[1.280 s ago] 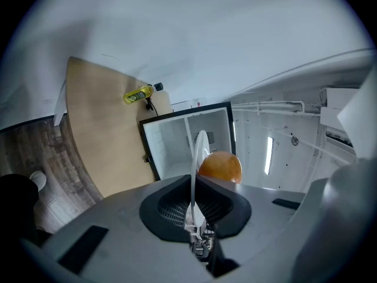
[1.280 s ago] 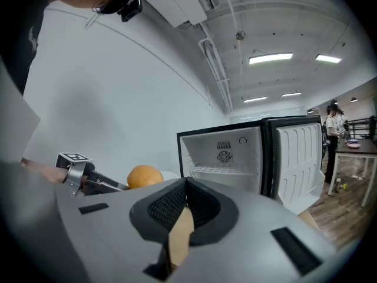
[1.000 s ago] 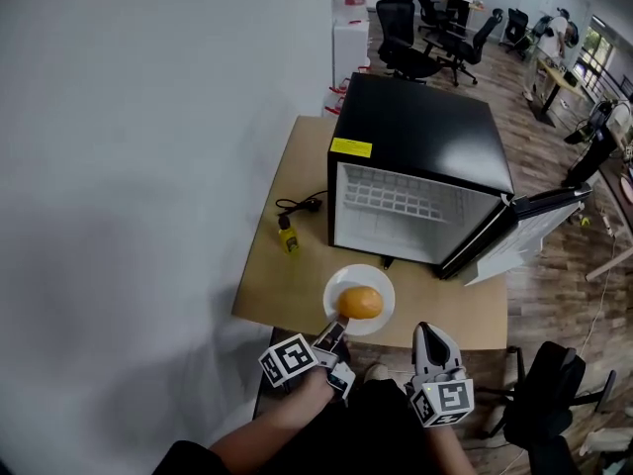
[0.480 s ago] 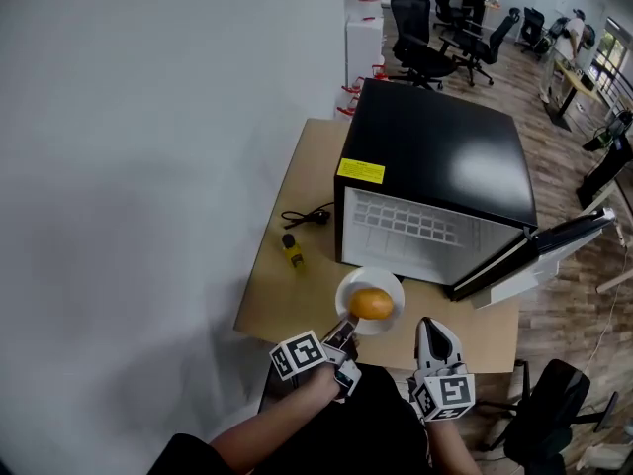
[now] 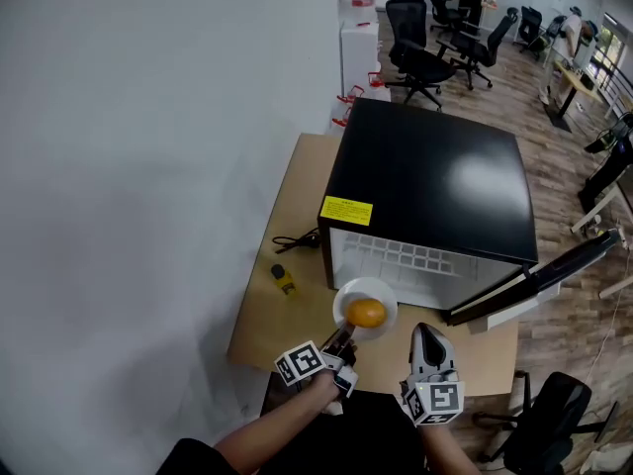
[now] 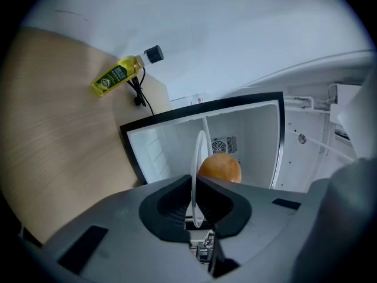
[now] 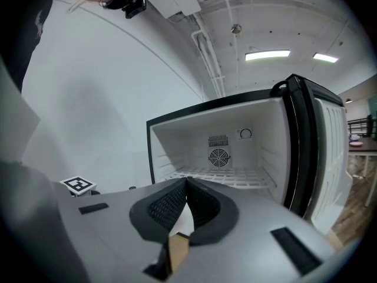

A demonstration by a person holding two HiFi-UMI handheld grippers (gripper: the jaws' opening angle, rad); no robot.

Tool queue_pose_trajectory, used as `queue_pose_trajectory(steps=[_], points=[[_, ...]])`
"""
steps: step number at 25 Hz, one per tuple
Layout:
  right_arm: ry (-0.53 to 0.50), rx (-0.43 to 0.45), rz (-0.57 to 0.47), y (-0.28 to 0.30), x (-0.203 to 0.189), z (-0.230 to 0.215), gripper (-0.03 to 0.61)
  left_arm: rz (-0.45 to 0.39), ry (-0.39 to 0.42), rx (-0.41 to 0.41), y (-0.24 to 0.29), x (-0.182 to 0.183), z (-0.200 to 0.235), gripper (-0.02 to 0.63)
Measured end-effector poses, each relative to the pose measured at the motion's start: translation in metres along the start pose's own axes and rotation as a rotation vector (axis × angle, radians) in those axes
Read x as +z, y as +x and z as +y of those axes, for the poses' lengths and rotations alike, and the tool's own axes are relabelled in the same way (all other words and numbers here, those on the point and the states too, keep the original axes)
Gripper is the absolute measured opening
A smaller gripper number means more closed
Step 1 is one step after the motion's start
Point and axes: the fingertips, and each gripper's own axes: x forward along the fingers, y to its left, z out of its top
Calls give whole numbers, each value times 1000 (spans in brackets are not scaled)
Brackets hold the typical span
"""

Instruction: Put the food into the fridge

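A white plate [image 5: 348,300] carries a round orange piece of food [image 5: 367,313] and hangs just in front of the open black fridge [image 5: 435,186]. My left gripper [image 5: 341,341] is shut on the plate's near rim. In the left gripper view the plate [image 6: 198,158] stands edge-on between the pads, with the food [image 6: 220,168] beyond it and the white fridge interior [image 6: 259,140] behind. My right gripper [image 5: 427,342] hovers beside it to the right, shut and holding nothing. The right gripper [image 7: 187,184] faces the fridge's wire shelf [image 7: 221,177].
The fridge door [image 5: 539,283] stands swung open to the right. A small yellow bottle [image 5: 284,281] and a black cable [image 5: 294,238] lie on the wooden table [image 5: 267,315] left of the fridge. A white wall runs along the left. Office chairs [image 5: 420,57] stand behind.
The plate with the food has moved forward, closer to the fridge opening, carried by my left gripper. My right gripper has followed alongside it.
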Motion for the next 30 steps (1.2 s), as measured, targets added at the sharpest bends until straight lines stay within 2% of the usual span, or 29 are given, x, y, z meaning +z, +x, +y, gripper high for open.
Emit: queue_pose_trajectory(steps=[5, 11, 22, 30], points=[[2, -35, 16, 14, -6, -15, 60, -23, -21, -29, 24, 5, 14, 28], [17, -94, 21, 30, -8, -37, 60, -35, -14, -21, 47, 7, 36, 28], [15, -93, 76, 54, -31, -45, 60, 24, 30, -27, 90, -5, 58, 28], [20, -78, 91, 57, -33, -44, 60, 27, 21, 0, 105, -5, 68, 26]])
